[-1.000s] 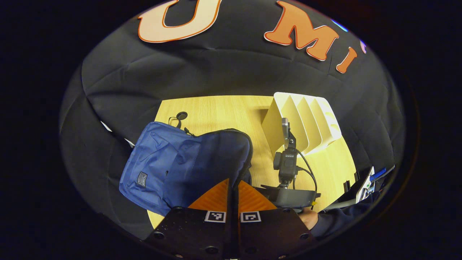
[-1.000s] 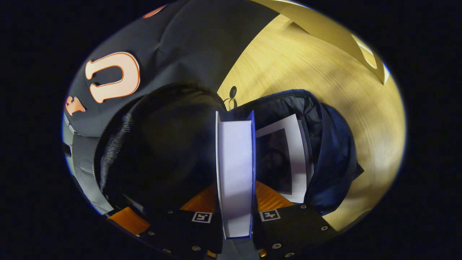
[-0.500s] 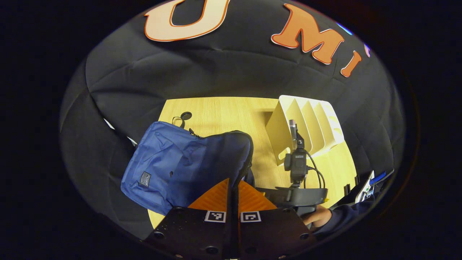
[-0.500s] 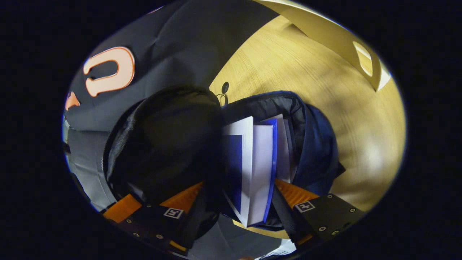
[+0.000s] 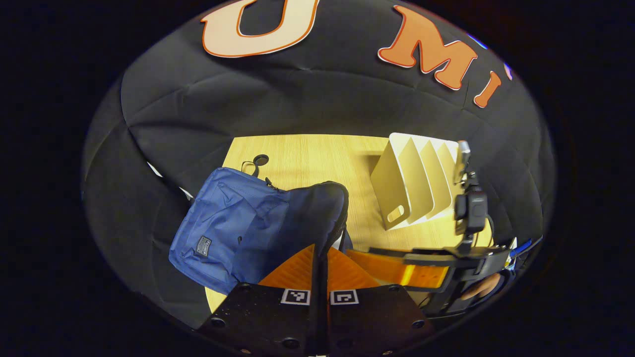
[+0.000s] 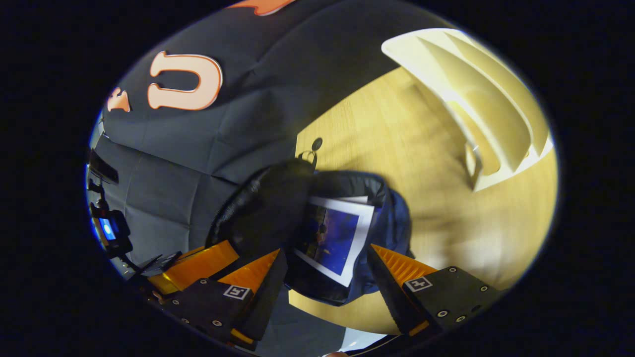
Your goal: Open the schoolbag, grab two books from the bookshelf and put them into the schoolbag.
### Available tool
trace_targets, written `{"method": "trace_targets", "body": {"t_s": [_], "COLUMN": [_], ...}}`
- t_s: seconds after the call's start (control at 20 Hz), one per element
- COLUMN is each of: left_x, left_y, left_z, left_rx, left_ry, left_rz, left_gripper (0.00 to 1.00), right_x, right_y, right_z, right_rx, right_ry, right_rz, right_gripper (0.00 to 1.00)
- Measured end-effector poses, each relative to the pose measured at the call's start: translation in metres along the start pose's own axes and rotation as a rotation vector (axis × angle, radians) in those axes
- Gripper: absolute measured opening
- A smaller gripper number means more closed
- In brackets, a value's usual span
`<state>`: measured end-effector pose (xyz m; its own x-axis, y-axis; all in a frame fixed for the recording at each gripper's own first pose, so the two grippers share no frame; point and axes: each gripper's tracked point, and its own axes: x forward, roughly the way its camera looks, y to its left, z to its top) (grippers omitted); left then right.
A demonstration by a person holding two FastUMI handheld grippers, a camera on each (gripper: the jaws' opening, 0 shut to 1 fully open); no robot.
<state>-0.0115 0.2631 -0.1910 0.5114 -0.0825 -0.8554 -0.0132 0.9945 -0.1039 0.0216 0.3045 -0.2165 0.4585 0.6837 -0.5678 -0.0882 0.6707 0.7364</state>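
Note:
The blue schoolbag [image 5: 233, 225] lies on the wooden table [image 5: 317, 158] with its flap lifted. My left gripper [image 5: 320, 250] is shut on the flap's edge and holds it up. In the right gripper view, a book with a blue cover and white border [image 6: 333, 238] lies inside the bag's mouth [image 6: 389, 218], with another white sheet edge behind it. My right gripper [image 6: 325, 255] hangs open just above the bag, nothing between its fingers. The flap's dark lining [image 6: 268, 208] stands to its left. The cream bookshelf [image 5: 416, 181] holds no books.
The bookshelf [image 6: 488, 109] stands at the table's far right. A small black round piece [image 5: 260, 159] lies on the table behind the bag. A hand [image 5: 478, 286] holds the right gripper at the right edge. Bare tabletop [image 6: 436, 208] lies between bag and shelf.
My right gripper opened and let go of the blue book, which dropped flat into the bag. It then drew back and away from the bag. My left gripper kept holding the flap.

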Motion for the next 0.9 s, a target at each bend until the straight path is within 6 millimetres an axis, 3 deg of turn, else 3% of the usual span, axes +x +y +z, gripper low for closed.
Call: {"method": "trace_targets", "body": {"t_s": [0.4,0.65,0.9], "left_x": [0.011,0.029,0.033], "left_y": [-0.010,-0.030,-0.055], "left_z": [-0.006,-0.025,-0.035], "left_rx": [0.069,0.089,0.074], "left_ry": [0.009,0.035,0.037], "left_rz": [0.096,0.131,0.138], "left_gripper": [0.00,0.03,0.17], "right_x": [-0.115,-0.163,-0.204], "right_y": [-0.044,-0.091,-0.124], "right_z": [0.073,0.096,0.115], "right_rx": [-0.242,-0.297,-0.334], "right_ry": [-0.214,-0.272,-0.331], "right_rz": [-0.158,-0.271,-0.344], "right_gripper": [0.97,0.97,0.97]}}
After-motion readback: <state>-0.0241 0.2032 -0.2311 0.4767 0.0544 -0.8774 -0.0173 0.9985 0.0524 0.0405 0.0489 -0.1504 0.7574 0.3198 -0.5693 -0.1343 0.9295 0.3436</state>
